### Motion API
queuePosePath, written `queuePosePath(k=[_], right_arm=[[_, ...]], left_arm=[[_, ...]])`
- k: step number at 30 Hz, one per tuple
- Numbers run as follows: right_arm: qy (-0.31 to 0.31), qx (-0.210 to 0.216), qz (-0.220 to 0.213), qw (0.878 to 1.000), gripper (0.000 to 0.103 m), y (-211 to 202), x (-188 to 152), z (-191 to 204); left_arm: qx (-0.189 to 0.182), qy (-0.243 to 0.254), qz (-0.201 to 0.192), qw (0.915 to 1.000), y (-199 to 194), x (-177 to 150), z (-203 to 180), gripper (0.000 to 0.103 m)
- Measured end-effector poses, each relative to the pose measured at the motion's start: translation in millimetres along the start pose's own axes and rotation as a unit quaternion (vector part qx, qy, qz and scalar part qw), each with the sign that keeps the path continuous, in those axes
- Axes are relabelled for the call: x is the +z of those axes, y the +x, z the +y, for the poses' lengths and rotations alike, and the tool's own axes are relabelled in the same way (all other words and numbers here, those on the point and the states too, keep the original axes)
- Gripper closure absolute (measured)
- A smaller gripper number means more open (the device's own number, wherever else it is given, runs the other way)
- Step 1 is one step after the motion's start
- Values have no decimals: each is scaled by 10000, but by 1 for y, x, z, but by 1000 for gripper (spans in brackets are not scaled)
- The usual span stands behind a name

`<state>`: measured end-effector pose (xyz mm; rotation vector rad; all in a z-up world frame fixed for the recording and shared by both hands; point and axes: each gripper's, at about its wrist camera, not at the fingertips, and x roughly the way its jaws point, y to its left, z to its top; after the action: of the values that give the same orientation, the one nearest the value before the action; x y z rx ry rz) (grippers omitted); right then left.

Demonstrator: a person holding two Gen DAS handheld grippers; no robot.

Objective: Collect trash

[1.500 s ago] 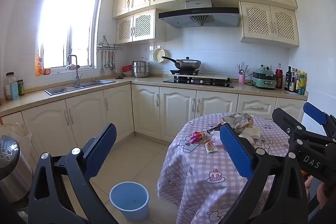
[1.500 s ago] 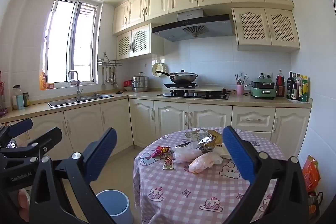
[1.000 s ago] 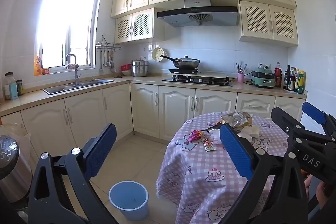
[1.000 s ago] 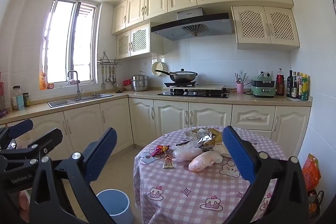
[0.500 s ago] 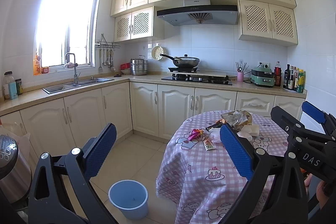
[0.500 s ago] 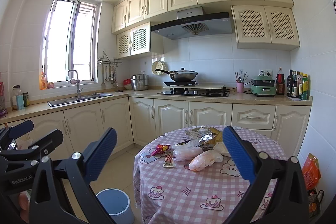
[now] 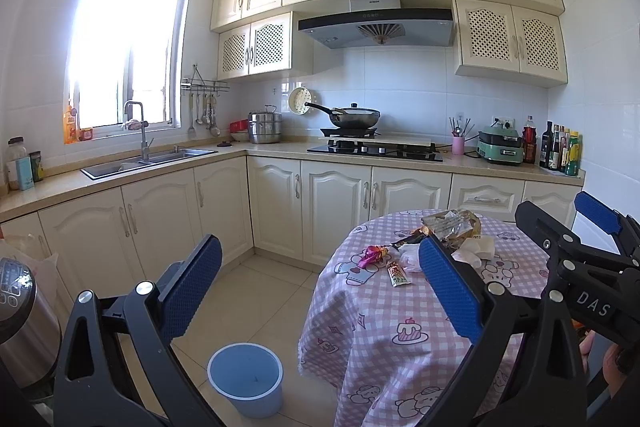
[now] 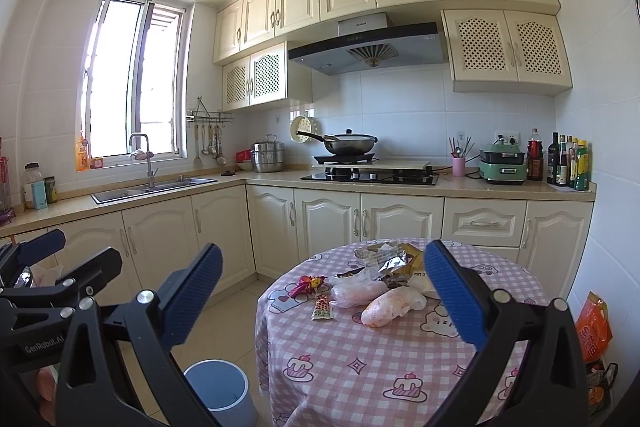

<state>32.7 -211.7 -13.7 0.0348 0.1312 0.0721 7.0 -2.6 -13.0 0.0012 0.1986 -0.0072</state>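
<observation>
Trash lies on a round table [image 8: 360,359] covered in a pink checked cloth: a pink candy wrapper [image 8: 306,283], a small snack packet [image 8: 322,307], two filmy plastic bags [image 8: 390,301] and crumpled foil wrappers [image 8: 394,259]. The same heap shows in the left wrist view, with the wrapper [image 7: 372,254], packet [image 7: 398,273] and foil wrappers [image 7: 452,223]. A blue bin [image 7: 245,379] stands on the floor left of the table, also seen as the bin [image 8: 218,389]. My left gripper [image 7: 316,287] and right gripper [image 8: 322,291] are both open and empty, held short of the table.
Cream cabinets and a counter run along the back wall with a sink [image 7: 148,159], a stove with a wok [image 7: 352,117], and bottles [image 7: 560,151]. A steel appliance [image 7: 20,327] stands at the left. An orange bag [image 8: 594,323] sits by the right wall. Tiled floor [image 7: 256,291] lies between the cabinets and table.
Both views have tilted slightly, so the table and bin sit a touch lower in frame. The trash has not moved and both grippers stay open.
</observation>
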Motion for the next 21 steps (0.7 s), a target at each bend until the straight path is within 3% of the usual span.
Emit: queuePosePath(k=[21], right_arm=[[0,-25,22,10000,4,3,0,0]], left_arm=[[-36,52,51,10000,-1,4,1,7]])
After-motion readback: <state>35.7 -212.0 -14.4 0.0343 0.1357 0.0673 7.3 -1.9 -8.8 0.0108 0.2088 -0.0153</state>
